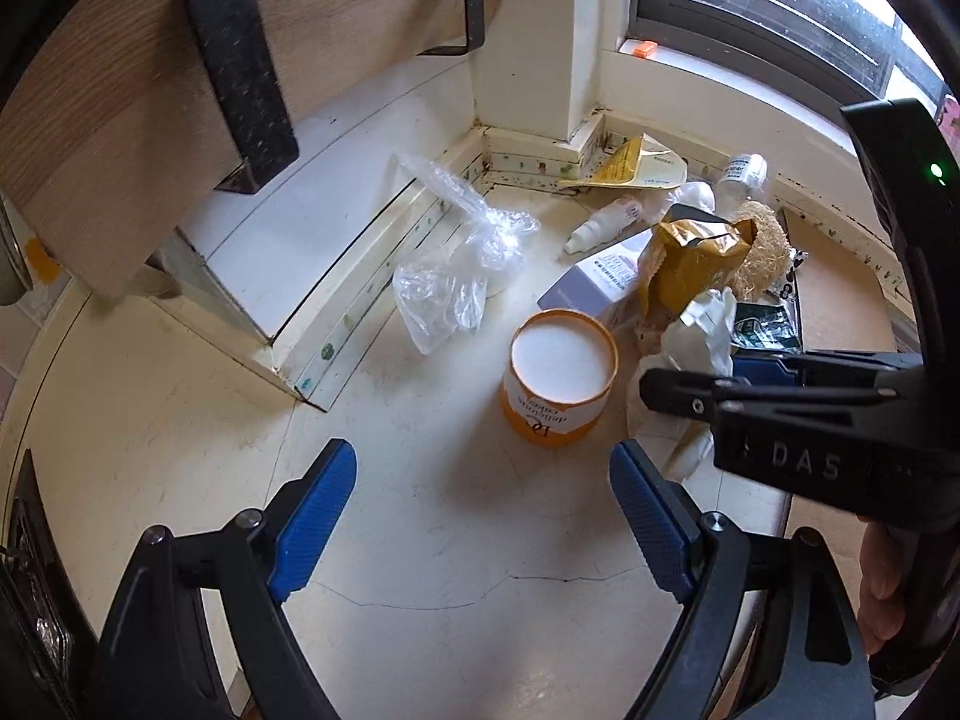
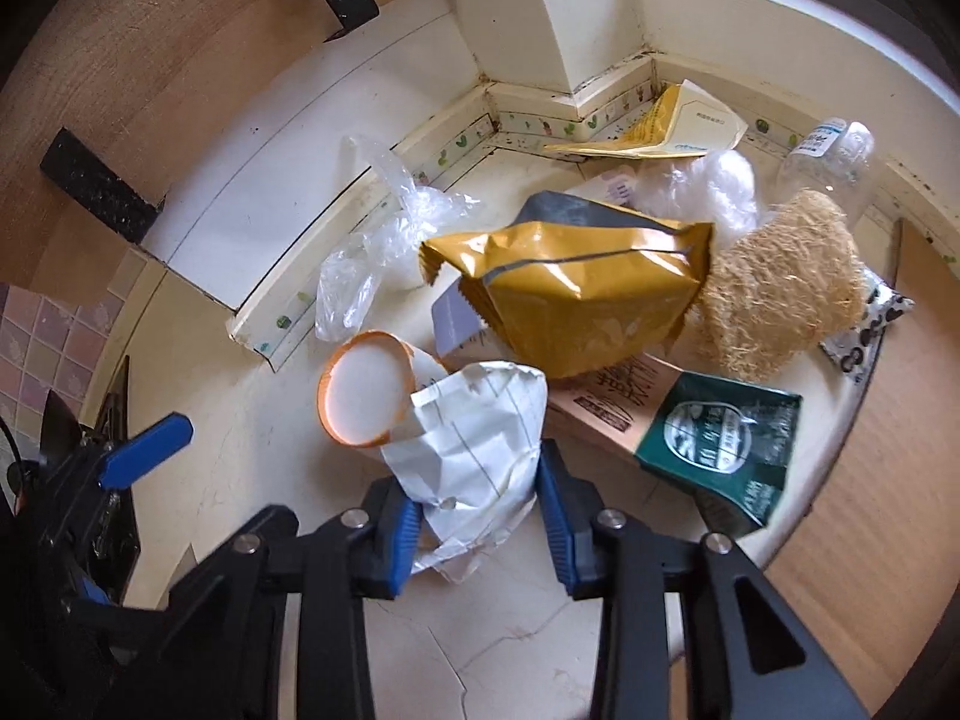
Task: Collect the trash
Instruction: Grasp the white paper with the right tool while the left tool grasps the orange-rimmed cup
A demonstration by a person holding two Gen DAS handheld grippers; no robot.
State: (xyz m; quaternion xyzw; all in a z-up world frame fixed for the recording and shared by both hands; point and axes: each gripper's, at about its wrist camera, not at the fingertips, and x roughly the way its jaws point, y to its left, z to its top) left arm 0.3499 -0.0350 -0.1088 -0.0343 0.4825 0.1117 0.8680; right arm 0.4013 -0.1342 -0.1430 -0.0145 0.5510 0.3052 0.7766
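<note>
- Crumpled white paper (image 2: 474, 450) lies between the right gripper (image 2: 480, 525) pads, which press its sides.
- Left gripper (image 1: 483, 525) gapes wide, empty, just short of the orange cup (image 1: 561, 378).

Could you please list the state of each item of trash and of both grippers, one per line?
left gripper: open, empty, above bare floor.
right gripper: jaws around the crumpled white paper.
orange-rimmed tub: upright.
gold foil bag: torn open, lying on the pile.
clear plastic bag: crumpled on the floor.
green carton: lying tilted.
</note>
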